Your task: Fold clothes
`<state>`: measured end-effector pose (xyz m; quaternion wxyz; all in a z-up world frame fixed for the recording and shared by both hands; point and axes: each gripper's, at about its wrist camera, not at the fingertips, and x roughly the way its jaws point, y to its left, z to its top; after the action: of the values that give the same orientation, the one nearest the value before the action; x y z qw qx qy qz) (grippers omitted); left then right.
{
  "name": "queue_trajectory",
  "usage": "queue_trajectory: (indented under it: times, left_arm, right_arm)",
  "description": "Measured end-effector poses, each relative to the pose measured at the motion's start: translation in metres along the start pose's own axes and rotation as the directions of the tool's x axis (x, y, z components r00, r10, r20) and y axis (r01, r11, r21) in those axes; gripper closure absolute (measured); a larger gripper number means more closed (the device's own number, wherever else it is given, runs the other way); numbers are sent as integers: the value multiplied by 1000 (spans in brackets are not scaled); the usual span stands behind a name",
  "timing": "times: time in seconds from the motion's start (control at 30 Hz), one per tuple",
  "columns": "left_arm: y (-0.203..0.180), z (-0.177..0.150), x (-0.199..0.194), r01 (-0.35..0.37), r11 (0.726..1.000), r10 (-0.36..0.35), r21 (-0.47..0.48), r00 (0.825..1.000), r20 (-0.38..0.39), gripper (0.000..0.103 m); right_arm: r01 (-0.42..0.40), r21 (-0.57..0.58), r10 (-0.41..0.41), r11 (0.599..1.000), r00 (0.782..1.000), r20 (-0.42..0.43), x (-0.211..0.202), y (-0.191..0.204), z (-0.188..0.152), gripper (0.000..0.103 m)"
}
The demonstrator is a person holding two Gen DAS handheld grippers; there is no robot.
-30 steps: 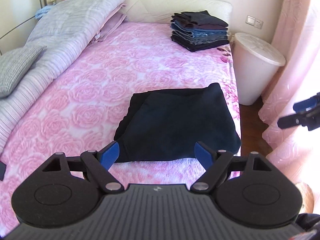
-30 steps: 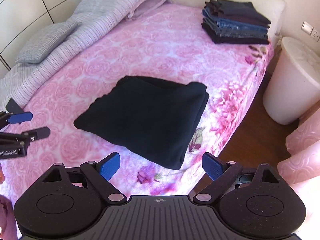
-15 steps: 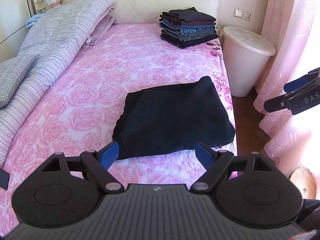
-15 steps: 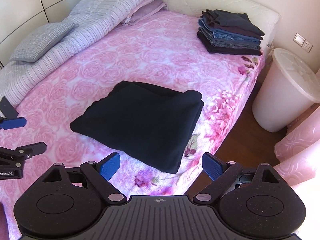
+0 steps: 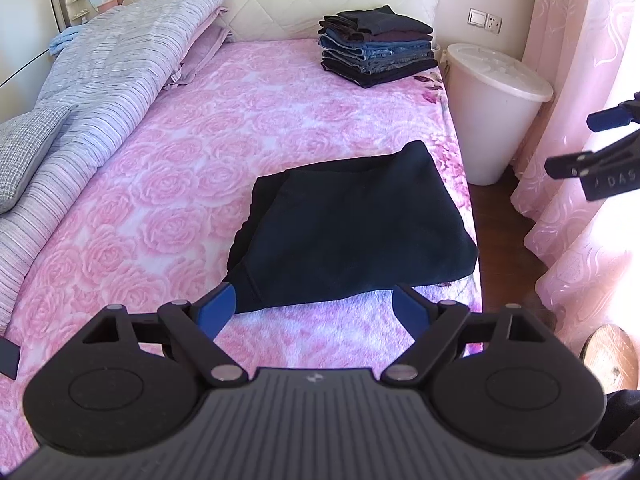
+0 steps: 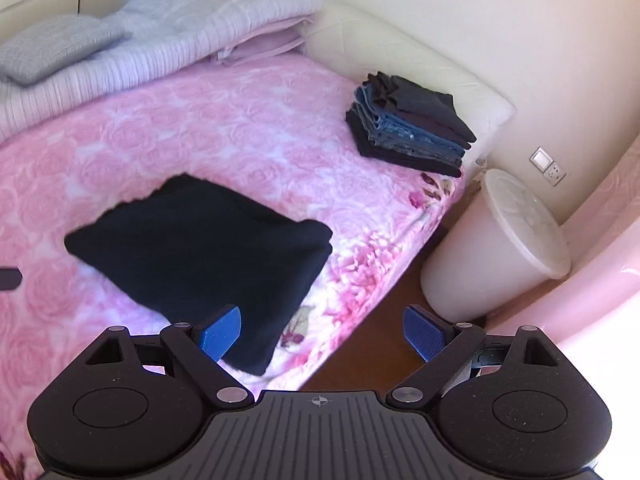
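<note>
A folded dark navy garment [image 5: 352,224] lies flat on the pink rose bedspread near the bed's right edge; the right wrist view has it [image 6: 208,256] at the lower left. My left gripper [image 5: 314,308] hovers just short of its near edge, open and empty. My right gripper [image 6: 322,330] is open too, above the bed's edge and the floor, holding nothing. Its fingers [image 5: 600,148] show at the far right of the left wrist view. A stack of folded jeans and dark clothes [image 5: 376,46] sits by the headboard, also seen as a stack [image 6: 408,128] in the right wrist view.
A white lidded bin [image 5: 492,108] stands on the wooden floor beside the bed; pink curtains [image 5: 592,220] hang to the right. A striped duvet [image 5: 104,80] and a grey pillow [image 5: 24,148] lie along the bed's left side.
Both grippers have pulled back from the folded garment. The right gripper has swung right, toward the bin and the bed's edge. The garment has not moved.
</note>
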<state>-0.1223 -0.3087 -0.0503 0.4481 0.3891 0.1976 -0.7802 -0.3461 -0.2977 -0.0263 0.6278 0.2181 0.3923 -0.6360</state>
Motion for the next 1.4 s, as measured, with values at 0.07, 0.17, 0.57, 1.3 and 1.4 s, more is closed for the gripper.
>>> queue_trajectory:
  times: [0.07,0.17,0.57,1.3,1.4]
  left_arm:
    - [-3,1,3,-4,1000,4,16,1000,-4,20]
    - [-6,4,8,-7,1000,8,27,1000,-19,20]
    - [-11,13,28,-1,998,4,65,999,-45,20]
    - [-38,-95,189,-141,465,56,874,990,129,31]
    - [-38,-100,224,-159,409,49,899,987,153,31]
  right_arm:
    - [-18,20,18,1000,1000,11,1,-4,0,11]
    - [-46,50,45,998,999,29,2,-10,-1,11]
    - [-99,11,99,995,995,-1,19,-10,6,11]
    - [57,-796,65,603,991,120,156,107,-122,12]
    - [92,-825,60,558,987,151,193,120,-136,12]
